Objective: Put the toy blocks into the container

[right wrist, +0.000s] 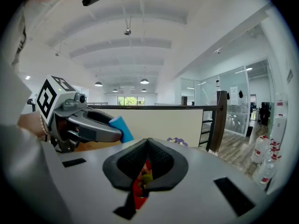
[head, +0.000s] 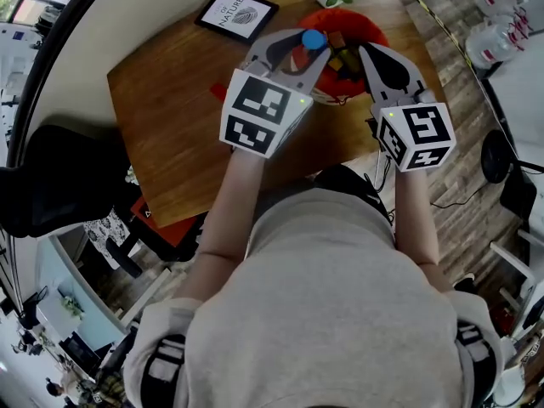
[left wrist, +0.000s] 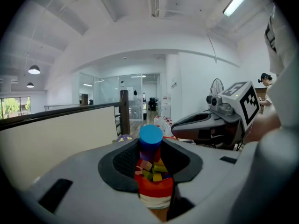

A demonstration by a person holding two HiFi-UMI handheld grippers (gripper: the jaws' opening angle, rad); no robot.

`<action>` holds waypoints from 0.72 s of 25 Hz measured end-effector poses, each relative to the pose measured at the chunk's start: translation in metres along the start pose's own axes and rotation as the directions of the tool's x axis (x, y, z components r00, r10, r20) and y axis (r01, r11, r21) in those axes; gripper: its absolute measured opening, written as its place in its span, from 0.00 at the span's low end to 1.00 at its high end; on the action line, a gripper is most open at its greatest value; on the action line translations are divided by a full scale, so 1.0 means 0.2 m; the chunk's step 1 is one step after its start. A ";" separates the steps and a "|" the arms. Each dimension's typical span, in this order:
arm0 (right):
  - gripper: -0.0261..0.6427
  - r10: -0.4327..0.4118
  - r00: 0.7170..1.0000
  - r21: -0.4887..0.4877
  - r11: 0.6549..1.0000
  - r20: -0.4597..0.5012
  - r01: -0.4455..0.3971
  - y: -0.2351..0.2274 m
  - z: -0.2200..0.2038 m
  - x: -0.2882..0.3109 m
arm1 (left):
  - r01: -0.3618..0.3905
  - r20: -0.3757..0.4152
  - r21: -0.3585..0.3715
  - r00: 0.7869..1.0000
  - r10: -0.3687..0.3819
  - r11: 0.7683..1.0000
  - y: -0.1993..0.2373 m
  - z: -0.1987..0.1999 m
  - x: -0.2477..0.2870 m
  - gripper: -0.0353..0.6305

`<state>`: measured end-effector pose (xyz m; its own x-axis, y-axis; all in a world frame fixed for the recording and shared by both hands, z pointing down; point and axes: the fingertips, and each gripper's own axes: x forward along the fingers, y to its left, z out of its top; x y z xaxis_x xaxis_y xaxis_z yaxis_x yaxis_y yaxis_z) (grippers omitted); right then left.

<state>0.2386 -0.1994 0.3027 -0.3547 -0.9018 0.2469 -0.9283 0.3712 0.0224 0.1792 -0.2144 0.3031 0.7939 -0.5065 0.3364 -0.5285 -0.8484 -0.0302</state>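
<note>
Blue cylinder block (left wrist: 151, 136): clamped in left gripper (head: 311, 48), above the red container (head: 367, 25) of mixed blocks near the table (head: 170, 126)'s far right edge. Right gripper (right wrist: 147, 146): jaws together, empty, beside the container's right rim. Open tabletop to the left.

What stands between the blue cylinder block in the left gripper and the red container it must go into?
Nothing visible does. The blue cylinder block, clamped in the left gripper, hangs right above the open red container. The shut right gripper sits off to the side, not beneath the block.
</note>
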 end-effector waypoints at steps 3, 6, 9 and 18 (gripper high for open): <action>0.06 -0.001 1.000 0.005 1.000 -0.009 0.001 -0.03 -0.04 -0.01 | 0.010 -0.005 0.004 1.000 -0.010 1.000 -0.05 0.00 0.05 0.28; 0.06 0.001 1.000 0.011 1.000 -0.015 -0.001 -0.05 -0.06 -0.03 | 0.017 -0.024 0.011 1.000 -0.017 1.000 -0.08 -0.02 0.08 0.28; 0.06 0.003 1.000 0.013 1.000 -0.022 -0.003 -0.06 -0.09 -0.04 | 0.024 -0.063 0.016 0.998 -0.023 1.000 -0.10 -0.06 0.11 0.28; 0.06 0.006 0.999 0.042 0.999 -0.036 -0.004 -0.12 -0.16 -0.05 | 0.021 -0.123 0.000 0.992 -0.020 1.000 -0.10 -0.11 0.18 0.28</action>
<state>0.2687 -0.1926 0.3302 -0.3558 -0.8912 0.2815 -0.9307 0.3653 -0.0199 0.2109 -0.2123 0.3364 0.7614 -0.4664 0.4502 -0.5121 -0.8586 -0.0233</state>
